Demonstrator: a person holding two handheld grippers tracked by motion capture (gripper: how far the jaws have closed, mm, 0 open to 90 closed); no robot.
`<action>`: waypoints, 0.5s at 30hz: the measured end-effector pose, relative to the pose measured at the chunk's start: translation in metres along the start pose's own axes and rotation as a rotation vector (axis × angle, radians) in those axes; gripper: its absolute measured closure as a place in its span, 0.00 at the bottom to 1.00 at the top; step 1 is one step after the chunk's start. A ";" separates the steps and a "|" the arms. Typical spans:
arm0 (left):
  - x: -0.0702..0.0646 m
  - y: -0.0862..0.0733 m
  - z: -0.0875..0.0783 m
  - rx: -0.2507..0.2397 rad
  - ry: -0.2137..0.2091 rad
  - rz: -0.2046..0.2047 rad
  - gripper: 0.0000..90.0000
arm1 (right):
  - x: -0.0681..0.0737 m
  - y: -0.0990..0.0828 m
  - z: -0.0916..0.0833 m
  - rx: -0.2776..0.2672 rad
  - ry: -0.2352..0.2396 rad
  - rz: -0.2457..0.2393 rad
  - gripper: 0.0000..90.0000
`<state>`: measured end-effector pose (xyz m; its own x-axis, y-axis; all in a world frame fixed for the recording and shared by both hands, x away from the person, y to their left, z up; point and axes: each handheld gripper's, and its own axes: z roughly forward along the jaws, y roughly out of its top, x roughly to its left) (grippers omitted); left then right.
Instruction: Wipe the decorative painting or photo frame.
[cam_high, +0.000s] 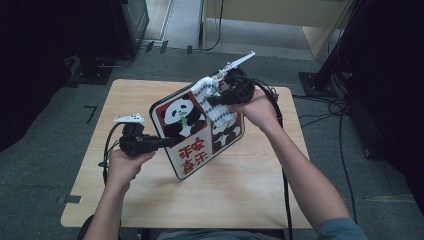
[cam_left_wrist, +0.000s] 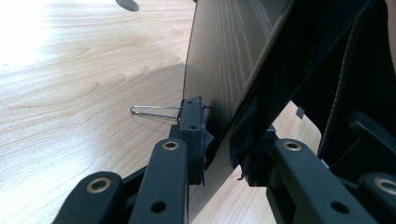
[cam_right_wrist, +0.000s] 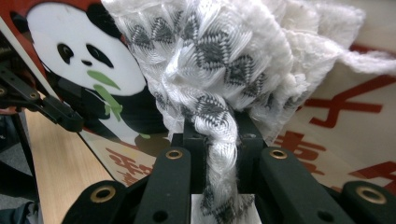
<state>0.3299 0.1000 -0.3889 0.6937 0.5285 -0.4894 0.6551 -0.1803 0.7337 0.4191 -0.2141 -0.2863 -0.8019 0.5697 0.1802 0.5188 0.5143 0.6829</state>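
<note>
Left gripper (cam_high: 167, 141): clamped on the lower left edge of the panda board (cam_high: 186, 150), jaws narrow with the board's thin edge pinched between them in the left gripper view. Holds the board tilted up off the tabletop (cam_high: 240, 190), picture face toward the person, near corner low over the wood. Best kept firm and steady, wrist locked, so that the board does not swing under the wiping. Worth watching the wire clip (cam_left_wrist: 154, 111) lying on the tabletop just beyond the jaws; better not dragged along.

Further right, across the board's face: white patterned cloth (cam_high: 216, 102), bunched and draped against the upper right part of the picture, over the second panda.

Right gripper (cam_high: 212, 100): closed tight on a twisted fold of that cloth, as the right gripper view makes plain (cam_right_wrist: 219, 140). Likely step: wiping the board's face. Advisable to press the loose bunch flat against the surface rather than the jaw tips, draw down in even strokes, and match the pressure to what the left grip can resist.
</note>
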 end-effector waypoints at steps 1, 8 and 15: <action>0.000 0.000 0.000 0.000 0.000 0.001 0.83 | 0.000 -0.002 0.001 0.001 0.002 -0.001 0.90; 0.000 0.000 0.000 0.001 -0.001 0.001 0.83 | -0.002 -0.011 0.006 0.001 0.007 -0.002 0.90; 0.000 0.000 0.000 0.001 -0.002 0.001 0.83 | -0.003 -0.020 0.012 0.012 0.014 0.004 0.90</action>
<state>0.3302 0.1003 -0.3890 0.6952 0.5265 -0.4894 0.6545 -0.1820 0.7338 0.4148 -0.2179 -0.3089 -0.8038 0.5629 0.1925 0.5255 0.5201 0.6734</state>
